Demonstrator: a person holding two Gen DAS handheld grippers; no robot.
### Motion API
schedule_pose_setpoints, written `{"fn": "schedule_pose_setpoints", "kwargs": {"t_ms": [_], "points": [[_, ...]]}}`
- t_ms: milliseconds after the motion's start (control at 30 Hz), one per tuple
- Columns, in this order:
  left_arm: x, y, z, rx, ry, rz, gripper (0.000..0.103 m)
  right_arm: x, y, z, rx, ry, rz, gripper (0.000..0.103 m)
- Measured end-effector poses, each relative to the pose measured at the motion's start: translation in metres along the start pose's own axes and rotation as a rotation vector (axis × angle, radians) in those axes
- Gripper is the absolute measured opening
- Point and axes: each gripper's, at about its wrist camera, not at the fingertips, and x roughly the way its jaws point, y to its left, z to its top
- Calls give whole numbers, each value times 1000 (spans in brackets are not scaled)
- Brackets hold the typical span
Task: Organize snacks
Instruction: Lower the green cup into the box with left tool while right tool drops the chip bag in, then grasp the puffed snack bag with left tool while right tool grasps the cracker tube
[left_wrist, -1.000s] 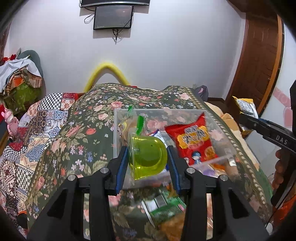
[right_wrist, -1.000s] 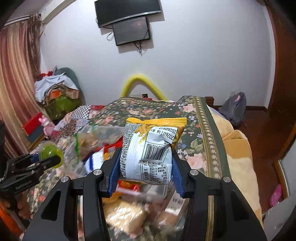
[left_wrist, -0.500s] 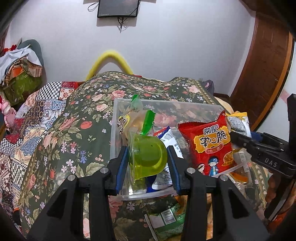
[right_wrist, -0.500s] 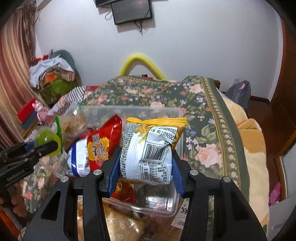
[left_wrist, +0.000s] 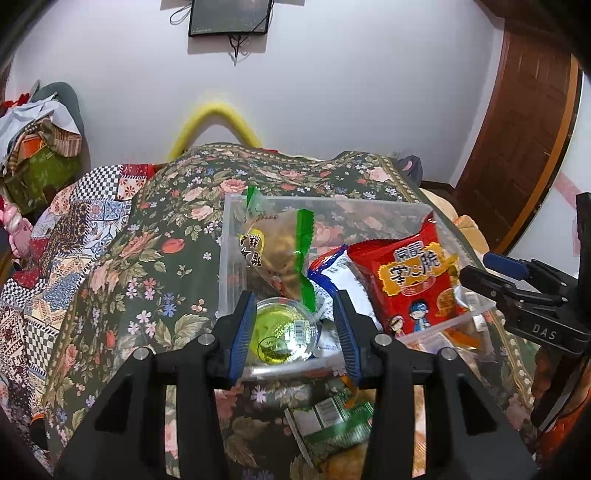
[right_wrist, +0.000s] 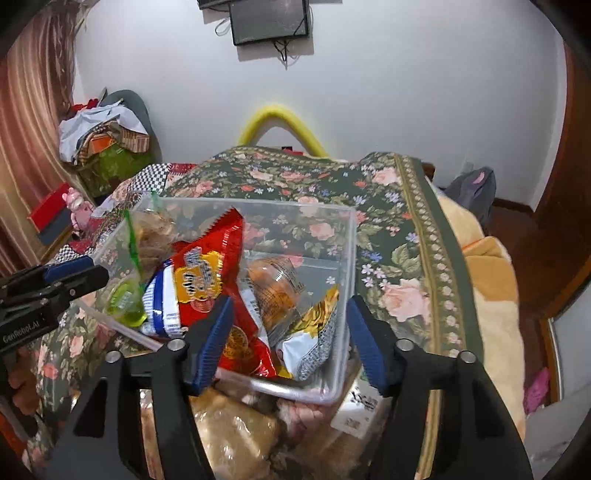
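A clear plastic bin (left_wrist: 332, 201) sits on the floral bedspread and holds several snack packets. In the left wrist view my left gripper (left_wrist: 293, 334) is open over the bin's near left corner, with the green jelly cup (left_wrist: 282, 332) lying loose below, between its jaws. In the right wrist view my right gripper (right_wrist: 288, 339) is open over the bin (right_wrist: 347, 236), and the yellow and white snack bag (right_wrist: 314, 339) lies in the bin's near right corner. A red snack bag (right_wrist: 207, 273) stands in the middle.
More packets lie on the bedspread (right_wrist: 399, 229) in front of the bin: a green one (left_wrist: 328, 417), a tan bag (right_wrist: 236, 432) and a white packet (right_wrist: 360, 406). The bed's right edge drops to a wooden floor (right_wrist: 524, 236). Clothes are piled at the left (right_wrist: 103, 136).
Both grippers moved down to the bin and opened. The jelly cup dropped into the near left corner and the yellow and white bag into the near right corner.
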Motion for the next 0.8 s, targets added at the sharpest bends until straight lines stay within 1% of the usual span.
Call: {"fn": "schedule_pose_setpoints", "kwargs": {"t_ms": [133,267,367,433,567,700,800], "points": [[-19,-4,-4,9,-15,-6,44,-17,-6,-4,8,-17,1,62],[-34,-10,-10,22,-24,-13,51,-31,-15,-11,16,-22,-16,66],[-40,-13,-17,26,-30,-13,57,-35,-24,-18,26,-19,-45,71],[-43,-14,-22,29,-26,-12,58,-34,-32,-23,44,-8,-60,72],[-40,-14,-32,26,-5,-11,61,-20,-49,-36,97,50,-80,73],[-31,-15,-39,26,21,-12,61,7,-60,-47,154,120,-57,73],[-26,-15,-44,31,35,-13,61,23,-59,-52,161,147,-55,72]]}}
